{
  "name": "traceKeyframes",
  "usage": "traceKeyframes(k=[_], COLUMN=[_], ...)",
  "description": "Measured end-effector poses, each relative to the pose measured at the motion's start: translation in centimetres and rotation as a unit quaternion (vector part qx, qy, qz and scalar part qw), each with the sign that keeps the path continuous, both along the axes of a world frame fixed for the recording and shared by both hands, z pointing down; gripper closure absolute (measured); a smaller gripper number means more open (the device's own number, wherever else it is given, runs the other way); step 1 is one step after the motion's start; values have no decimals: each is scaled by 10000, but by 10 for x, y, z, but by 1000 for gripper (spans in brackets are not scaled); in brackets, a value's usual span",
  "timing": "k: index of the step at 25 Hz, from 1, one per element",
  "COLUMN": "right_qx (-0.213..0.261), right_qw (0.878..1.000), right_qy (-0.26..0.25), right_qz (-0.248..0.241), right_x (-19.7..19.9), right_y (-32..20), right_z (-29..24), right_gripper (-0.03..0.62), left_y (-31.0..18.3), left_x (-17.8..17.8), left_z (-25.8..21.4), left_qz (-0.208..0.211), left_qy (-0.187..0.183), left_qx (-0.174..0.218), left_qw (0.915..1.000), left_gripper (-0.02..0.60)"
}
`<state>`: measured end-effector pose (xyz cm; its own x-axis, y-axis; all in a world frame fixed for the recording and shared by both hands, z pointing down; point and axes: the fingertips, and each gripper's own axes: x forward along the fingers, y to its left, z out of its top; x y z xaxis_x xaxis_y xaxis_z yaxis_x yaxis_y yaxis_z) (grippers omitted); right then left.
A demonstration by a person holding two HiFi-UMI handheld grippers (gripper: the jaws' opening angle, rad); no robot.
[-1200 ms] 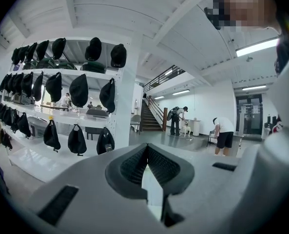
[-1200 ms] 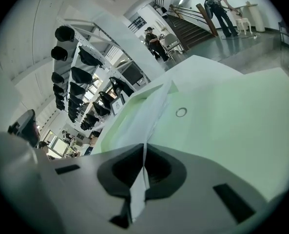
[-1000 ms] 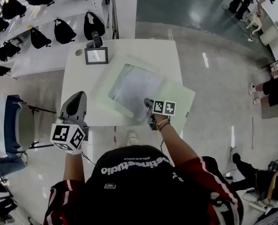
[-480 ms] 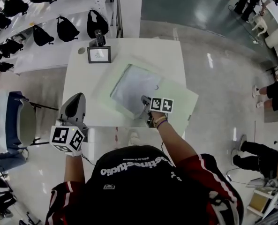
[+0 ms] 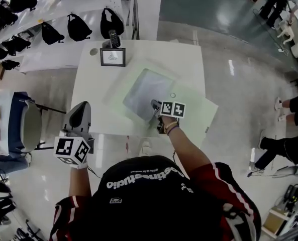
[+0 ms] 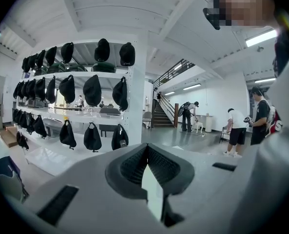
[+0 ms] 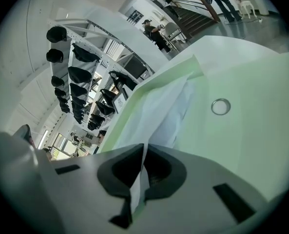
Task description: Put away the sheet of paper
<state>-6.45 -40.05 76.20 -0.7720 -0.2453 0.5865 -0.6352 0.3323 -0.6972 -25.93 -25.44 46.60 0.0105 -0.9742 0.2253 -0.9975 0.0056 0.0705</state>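
Observation:
A pale sheet of paper (image 5: 146, 87) lies partly on an open light-green folder (image 5: 196, 112) on the white table (image 5: 88, 89). My right gripper (image 5: 155, 104) is shut on the sheet's near corner. In the right gripper view the paper (image 7: 159, 116) runs up from between the closed jaws of that gripper (image 7: 143, 149), over the green folder (image 7: 261, 116). A round snap ring (image 7: 221, 106) sits on the folder beside the paper. My left gripper (image 5: 83, 105) hangs off the table's near left corner; its jaws (image 6: 146, 147) are shut and hold nothing.
A small framed picture (image 5: 112, 57), a dark handset (image 5: 113, 38) and a small round disc (image 5: 93, 51) stand at the table's far edge. Shelves of black bags (image 5: 73, 26) line the far left. A chair (image 5: 25, 129) is at left. People stand at right.
My right gripper has shifted a little leftward over the folder with the paper's corner, and the snap ring now shows beside it. The left gripper has kept its place.

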Motion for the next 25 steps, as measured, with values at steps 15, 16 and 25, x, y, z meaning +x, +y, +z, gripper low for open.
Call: traceKeyframes(k=[15, 16, 25], right_qx=[223, 232, 1019], right_qw=[9981, 9980, 9850], right_qy=[191, 194, 1170], right_qz=[-536, -559, -755], right_x=[-16, -16, 5], right_y=[2, 3, 1], right_z=[4, 3, -1], right_gripper=[559, 542, 398], left_y=[11, 12, 12], left_x=[-9, -7, -1], left_z=[2, 3, 4], left_qz=[-195, -174, -16], left_qy=[-8, -13, -62], left_qx=[2, -3, 5], left_qw=[9998, 9998, 10000], left_gripper=[577, 577, 577])
